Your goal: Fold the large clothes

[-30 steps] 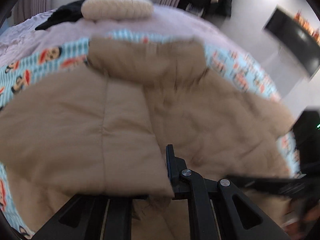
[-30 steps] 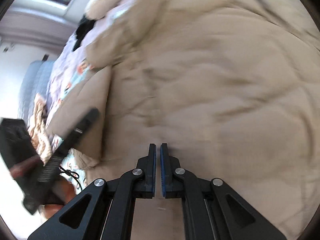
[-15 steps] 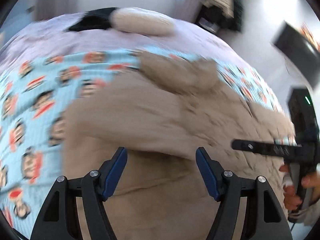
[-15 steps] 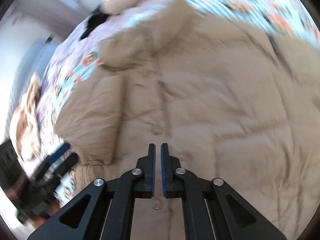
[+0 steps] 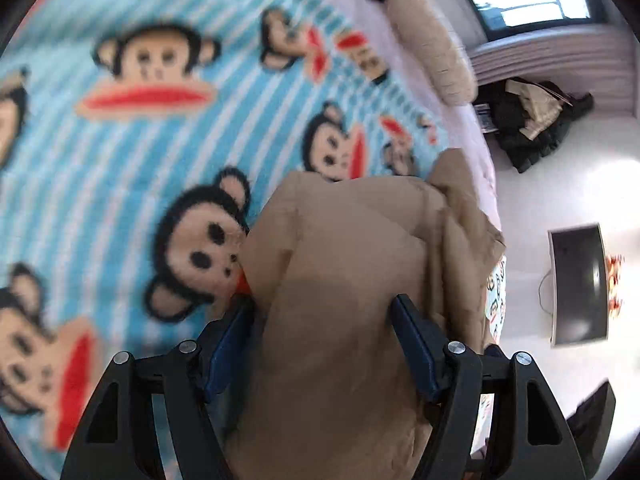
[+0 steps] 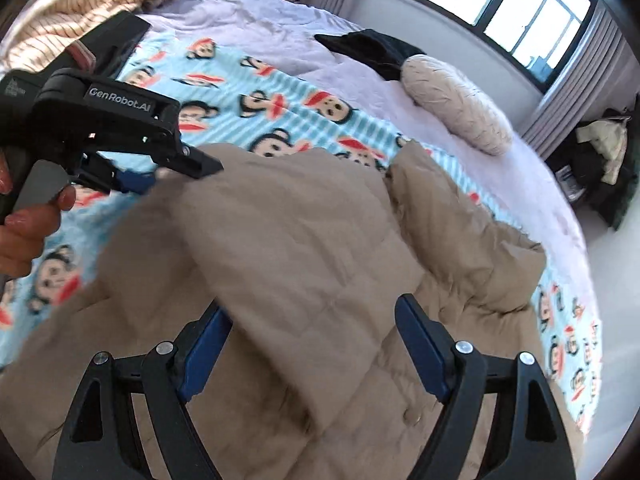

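**Both grippers wide over the tan coat, nothing yet pinched**

While the tan padded coat [image 6: 304, 240] lay spread on the bed over the monkey-print blanket [image 6: 280, 120], the left gripper [image 5: 322, 336] straddled a bulky fold of it — a sleeve or a side edge, which one could not be told. Its jaws stood wide with the fabric bulging up between them; the blue pads [image 5: 412, 344] sat beside the cloth, and the blur hid whether they pressed on it, so it read as open rather than clamped. The right gripper [image 6: 312, 344] had just been spreading its jaws and hovered wide above the coat's quilted body, a raised ridge of fabric between its fingers but no grip on it. From the right wrist view the left gripper [image 6: 152, 168] showed at the coat's far left edge, held in a person's hand [image 6: 24, 224].

The risks, judged from this:
- Thick, springy padding could slip out of a shallow pinch, and the fold would fall back.
- Closing on the ridge might catch one layer only — the coat would then drag rather than fold.
- A bite taken too deep could also snag the blanket and pull it along.
- The hood [image 6: 460, 240] lay bunched toward the pillow [image 6: 456, 108]; it could stay lumpy under a fold.
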Motion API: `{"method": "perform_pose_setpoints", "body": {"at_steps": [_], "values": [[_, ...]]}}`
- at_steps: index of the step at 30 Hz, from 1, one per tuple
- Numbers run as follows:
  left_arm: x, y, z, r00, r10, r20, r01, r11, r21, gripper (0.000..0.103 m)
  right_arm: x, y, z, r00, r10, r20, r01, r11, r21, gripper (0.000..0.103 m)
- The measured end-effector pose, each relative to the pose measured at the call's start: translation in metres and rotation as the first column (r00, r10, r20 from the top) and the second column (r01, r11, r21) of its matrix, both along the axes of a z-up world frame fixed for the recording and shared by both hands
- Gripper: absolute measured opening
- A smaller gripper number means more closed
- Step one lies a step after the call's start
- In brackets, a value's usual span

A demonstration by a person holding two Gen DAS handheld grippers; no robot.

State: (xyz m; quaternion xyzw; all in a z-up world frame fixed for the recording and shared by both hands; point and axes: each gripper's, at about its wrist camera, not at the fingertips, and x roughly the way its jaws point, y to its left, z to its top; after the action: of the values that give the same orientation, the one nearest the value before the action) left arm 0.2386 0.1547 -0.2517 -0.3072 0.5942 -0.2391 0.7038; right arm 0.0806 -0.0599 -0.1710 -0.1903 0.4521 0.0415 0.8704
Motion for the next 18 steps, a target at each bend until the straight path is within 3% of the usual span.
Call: {"method": "perform_pose_setpoints", "body": {"at_steps": [1,2,4,5,6,8,10,11,13,15,17,18], "values": [[0.003,-0.003,0.000,1.000,0.016,0.013,-0.015,1.000,-0.016,0.062,0.001,-0.002,-0.001,1.000,-0.016,0.007,0.016,1.000,-0.005,0.084],[0.002,-0.006,0.003,0.999,0.023,0.036,-0.022,1.000,-0.015,0.036,0.004,-0.007,-0.002,0.999,-0.041,0.019,0.042,0.999,-0.014,0.077],[0.001,-0.015,0.018,0.994,0.010,0.112,-0.017,0.998,0.054,0.024,0.008,-0.016,-0.002,0.997,-0.069,0.014,0.070,0.998,-0.010,0.034],[-0.003,-0.022,0.031,0.982,-0.016,0.186,-0.008,0.992,0.127,0.019,0.009,-0.026,-0.003,0.996,-0.094,-0.002,0.094,0.995,0.018,0.006],[-0.009,-0.032,0.046,0.963,-0.065,0.260,0.007,0.976,0.215,0.019,0.007,-0.034,-0.001,0.992,-0.124,0.002,0.124,0.991,0.045,0.006],[-0.027,-0.053,0.072,0.903,-0.182,0.390,0.019,0.923,0.385,0.019,-0.002,-0.063,0.009,0.976,-0.218,0.026,0.213,0.967,0.140,0.006],[-0.038,-0.065,0.083,0.852,-0.266,0.451,0.023,0.880,0.475,0.019,-0.009,-0.096,0.012,0.947,-0.321,-0.004,0.309,0.909,0.279,0.006],[-0.040,-0.070,0.082,0.838,-0.296,0.458,0.024,0.859,0.511,0.019,-0.013,-0.117,0.009,0.923,-0.383,-0.045,0.372,0.852,0.369,0.006],[-0.038,-0.072,0.073,0.840,-0.311,0.443,0.021,0.836,0.548,0.019,-0.024,-0.166,-0.008,0.836,-0.514,-0.193,0.526,0.651,0.548,0.006],[-0.035,-0.071,0.059,0.855,-0.304,0.420,0.016,0.825,0.566,0.019,-0.038,-0.213,-0.043,0.725,-0.563,-0.396,0.642,0.345,0.685,0.006],[-0.034,-0.069,0.051,0.865,-0.295,0.406,0.007,0.816,0.578,0.019,-0.054,-0.243,-0.078,0.651,-0.533,-0.541,0.664,0.055,0.745,0.006],[-0.034,-0.069,0.048,0.865,-0.296,0.405,0.004,0.812,0.584,0.019,-0.059,-0.251,-0.088,0.638,-0.519,-0.568,0.657,-0.016,0.753,0.006]]}}
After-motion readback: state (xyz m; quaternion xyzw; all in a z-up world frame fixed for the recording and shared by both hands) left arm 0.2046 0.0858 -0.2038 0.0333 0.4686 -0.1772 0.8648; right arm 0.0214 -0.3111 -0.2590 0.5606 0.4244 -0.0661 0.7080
